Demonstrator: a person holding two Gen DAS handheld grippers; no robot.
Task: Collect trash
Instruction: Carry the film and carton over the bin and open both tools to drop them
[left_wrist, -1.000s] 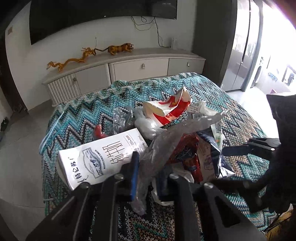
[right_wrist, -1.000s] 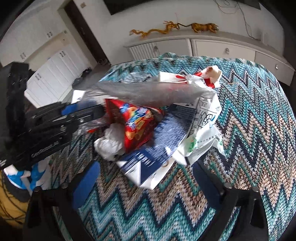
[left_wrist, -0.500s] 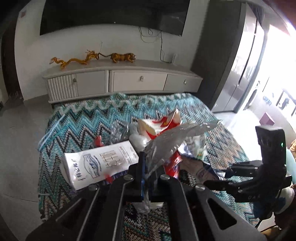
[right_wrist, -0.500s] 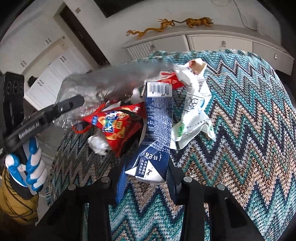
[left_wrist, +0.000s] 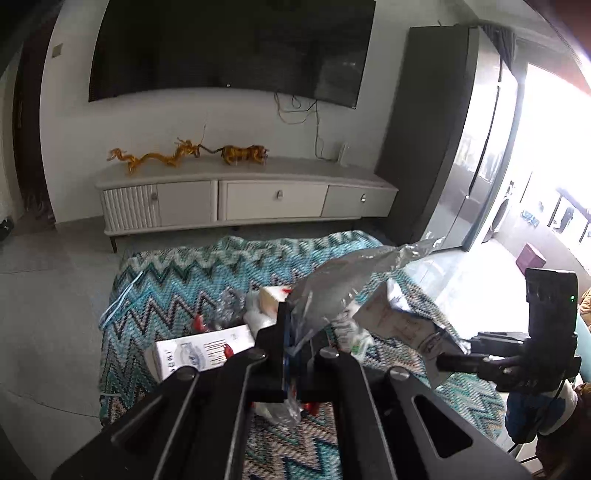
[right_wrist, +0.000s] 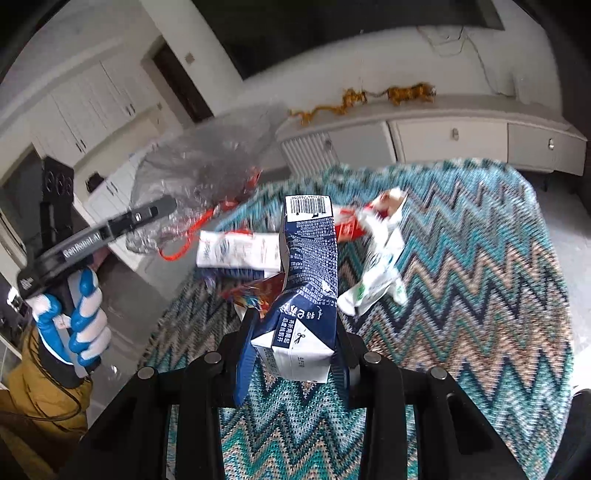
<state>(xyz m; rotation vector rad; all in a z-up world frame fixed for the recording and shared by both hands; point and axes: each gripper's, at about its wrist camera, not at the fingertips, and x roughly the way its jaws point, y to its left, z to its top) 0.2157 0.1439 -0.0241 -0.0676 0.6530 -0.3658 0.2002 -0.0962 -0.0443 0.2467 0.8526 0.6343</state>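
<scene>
My left gripper (left_wrist: 295, 347) is shut on a clear plastic bag (left_wrist: 343, 284) and holds it up above the zigzag-blanket table (left_wrist: 177, 295). The bag also shows in the right wrist view (right_wrist: 207, 173), hanging from the left gripper (right_wrist: 162, 206). My right gripper (right_wrist: 295, 343) is shut on a dark blue milk carton (right_wrist: 310, 273), lifted off the blanket (right_wrist: 480, 280). On the blanket lie a white milk carton (left_wrist: 199, 350), a red and white carton (right_wrist: 347, 225), a white wrapper (right_wrist: 376, 284) and a red snack bag (right_wrist: 255, 295).
A low white cabinet (left_wrist: 251, 199) with dragon and tiger figures (left_wrist: 184, 155) stands behind the table under a wall TV (left_wrist: 229, 48). A tall dark cabinet (left_wrist: 443, 140) stands at the right. Grey floor (left_wrist: 48, 295) lies left of the table.
Both grippers have risen away from the table. The left lifted the plastic bag higher. The right, shut on the blue carton, lifted it clear of the pile.
</scene>
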